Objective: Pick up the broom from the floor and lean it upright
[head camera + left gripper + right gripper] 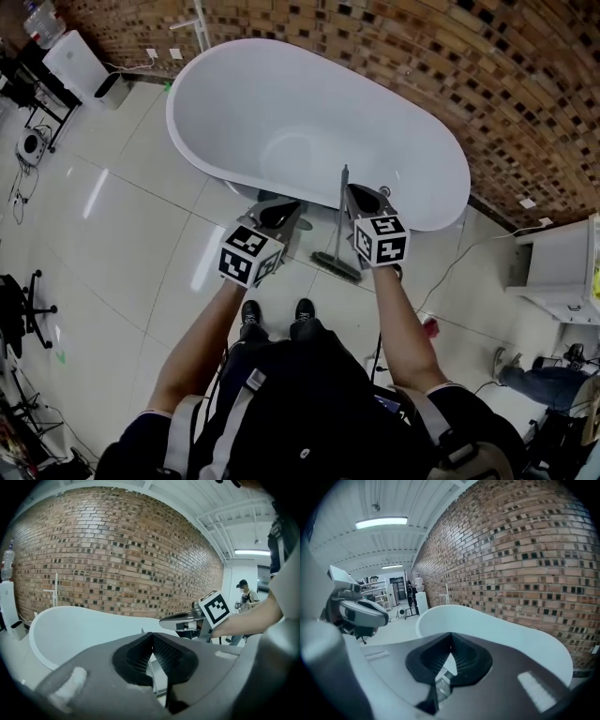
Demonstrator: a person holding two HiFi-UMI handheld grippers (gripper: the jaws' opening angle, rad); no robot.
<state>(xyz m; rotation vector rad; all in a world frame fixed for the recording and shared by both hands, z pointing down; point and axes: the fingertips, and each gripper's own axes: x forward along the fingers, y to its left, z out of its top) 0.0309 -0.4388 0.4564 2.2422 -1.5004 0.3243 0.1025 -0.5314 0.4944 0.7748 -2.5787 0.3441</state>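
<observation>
Left gripper (152, 638): jaws closed tip to tip, nothing between them. Right gripper (451, 637): likewise closed and empty. Bathtub (180, 112): white, oval, near rim partly covered by both grippers in the head view. Broom (343, 211): upright, just left of the right gripper and apart from its jaws. Its thin grey handle rises against the tub's near side; contact with the rim not discernible. Broom head (334, 265): dark, flat, on the tiled floor (122, 216), right end hidden behind the marker cube (381, 240). Neither gripper view shows the broom clearly.
</observation>
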